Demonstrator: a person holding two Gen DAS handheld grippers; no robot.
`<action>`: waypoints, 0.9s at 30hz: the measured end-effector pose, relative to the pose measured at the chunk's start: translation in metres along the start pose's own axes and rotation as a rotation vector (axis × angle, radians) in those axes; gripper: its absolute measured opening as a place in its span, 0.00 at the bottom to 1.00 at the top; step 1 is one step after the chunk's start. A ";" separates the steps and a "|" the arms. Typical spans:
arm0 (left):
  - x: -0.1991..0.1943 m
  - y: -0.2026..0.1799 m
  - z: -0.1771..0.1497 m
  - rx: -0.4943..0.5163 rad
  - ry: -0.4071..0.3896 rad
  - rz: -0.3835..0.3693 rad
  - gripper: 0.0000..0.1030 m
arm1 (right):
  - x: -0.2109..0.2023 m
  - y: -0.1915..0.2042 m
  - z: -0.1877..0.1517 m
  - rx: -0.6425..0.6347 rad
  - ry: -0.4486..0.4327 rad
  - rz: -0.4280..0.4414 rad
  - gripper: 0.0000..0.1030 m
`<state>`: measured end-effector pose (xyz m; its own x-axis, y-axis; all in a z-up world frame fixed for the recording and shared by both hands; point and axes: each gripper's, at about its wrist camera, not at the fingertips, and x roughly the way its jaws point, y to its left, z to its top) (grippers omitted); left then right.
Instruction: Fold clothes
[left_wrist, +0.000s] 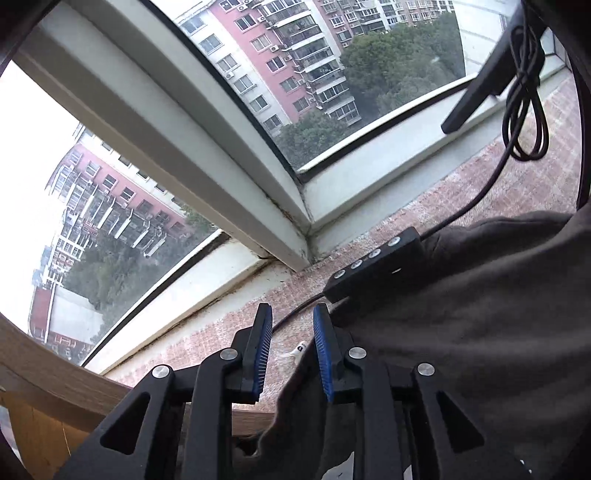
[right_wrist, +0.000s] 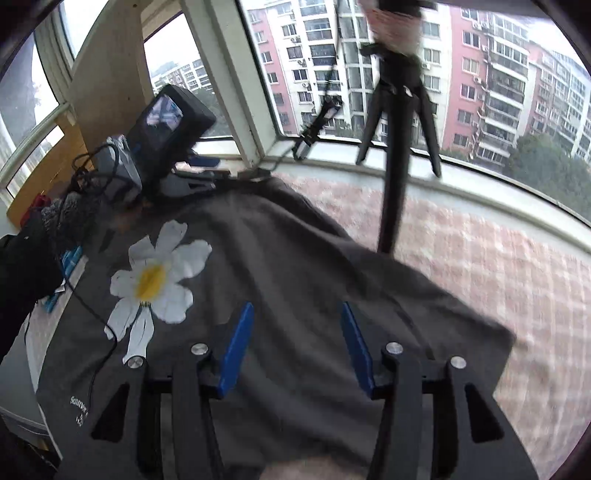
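A dark grey T-shirt (right_wrist: 280, 258) with a white daisy print (right_wrist: 159, 277) lies spread on a pink checked cloth (right_wrist: 517, 266) by the window. My right gripper (right_wrist: 297, 314) is open just above the shirt's middle, nothing between its blue pads. In the left wrist view the same shirt (left_wrist: 480, 314) fills the right side. My left gripper (left_wrist: 291, 314) is open at the shirt's edge, its blue pads apart with nothing between them. The left gripper also shows in the right wrist view (right_wrist: 166, 133), at the shirt's far left corner.
A black tripod (right_wrist: 399, 122) stands on the cloth beyond the shirt. A black controller box (left_wrist: 373, 266) with a cable lies at the shirt's edge. White window frames (left_wrist: 221, 177) run behind. A wooden panel (right_wrist: 107, 66) and clutter sit at the left.
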<state>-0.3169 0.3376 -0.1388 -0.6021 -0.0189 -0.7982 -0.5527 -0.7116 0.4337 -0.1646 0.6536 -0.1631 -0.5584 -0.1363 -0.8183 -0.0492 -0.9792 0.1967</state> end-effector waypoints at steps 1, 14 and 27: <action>-0.008 0.004 -0.003 -0.013 -0.005 0.003 0.22 | -0.007 -0.007 -0.014 0.018 0.018 -0.012 0.47; -0.093 -0.032 -0.026 0.071 -0.095 -0.253 0.25 | -0.026 -0.035 -0.102 0.142 0.123 0.019 0.46; -0.068 -0.117 0.042 0.172 -0.088 -0.370 0.25 | -0.036 -0.085 -0.092 0.197 0.062 -0.095 0.46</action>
<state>-0.2356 0.4517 -0.1178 -0.3875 0.2820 -0.8776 -0.8248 -0.5314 0.1934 -0.0645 0.7281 -0.2000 -0.4921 -0.0592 -0.8685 -0.2638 -0.9406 0.2136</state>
